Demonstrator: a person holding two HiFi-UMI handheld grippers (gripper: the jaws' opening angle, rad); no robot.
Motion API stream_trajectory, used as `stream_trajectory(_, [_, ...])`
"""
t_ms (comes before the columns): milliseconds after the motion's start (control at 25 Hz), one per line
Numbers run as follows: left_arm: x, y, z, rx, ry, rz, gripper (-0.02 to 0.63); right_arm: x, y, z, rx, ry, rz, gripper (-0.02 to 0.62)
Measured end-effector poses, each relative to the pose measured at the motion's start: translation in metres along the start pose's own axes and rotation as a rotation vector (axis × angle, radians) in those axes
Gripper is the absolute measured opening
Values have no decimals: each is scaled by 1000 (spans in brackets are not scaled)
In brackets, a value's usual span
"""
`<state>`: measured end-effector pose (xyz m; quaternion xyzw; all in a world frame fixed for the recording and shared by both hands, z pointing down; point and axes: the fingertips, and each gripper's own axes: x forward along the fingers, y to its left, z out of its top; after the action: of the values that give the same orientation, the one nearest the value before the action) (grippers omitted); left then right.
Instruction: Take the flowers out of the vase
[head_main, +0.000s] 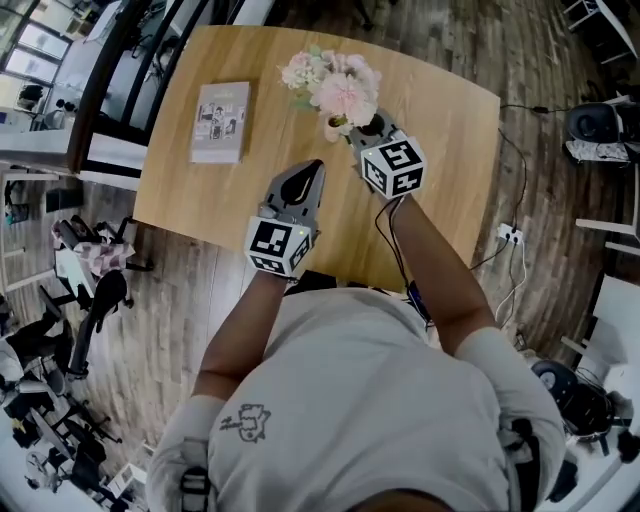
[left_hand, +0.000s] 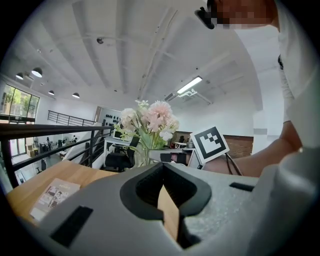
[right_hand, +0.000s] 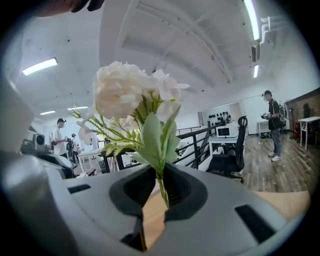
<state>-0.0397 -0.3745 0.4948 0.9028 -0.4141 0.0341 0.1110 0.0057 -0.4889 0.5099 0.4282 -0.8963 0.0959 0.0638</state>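
Right tongs (right_hand: 156, 195): closed down to a thin gap on a green stem of the bunch of pale pink and white flowers (right_hand: 132, 95). The stem lies against one jaw.
Left tongs (left_hand: 165, 192): drawn together to a narrow slit, with nothing in them.
Where the flowers are: over the far middle of the light wooden table (head_main: 440, 150), with the blooms just beyond the right tongs' tips.
Key relation: the stems run upright through the right tongs, which point roughly level, so the blooms stand above them. The pull likely has to follow that axis, straight up.
Nearer hand: the right one, already on the stems. The left tongs sit apart on the person's side and point toward the bunch.
Head view only: shows the layout from above, with the grey paperback book (head_main: 220, 122) well to the left of the bunch.
Left gripper view only: shows the bunch side-on, leaves hanging beside the right gripper's marker cube (left_hand: 210, 143).
Vase: not clearly made out in any view, so I cannot tell whether the stem ends are free of it.
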Motion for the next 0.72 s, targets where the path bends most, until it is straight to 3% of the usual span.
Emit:
stream_trajectory(320, [-32, -34, 23, 47, -64, 50, 5, -55, 27, 26, -12, -48, 24, 51])
stream_trajectory(720, [-98, -82, 18, 49, -78, 111, 5, -136, 86, 18, -26, -43, 91, 51])
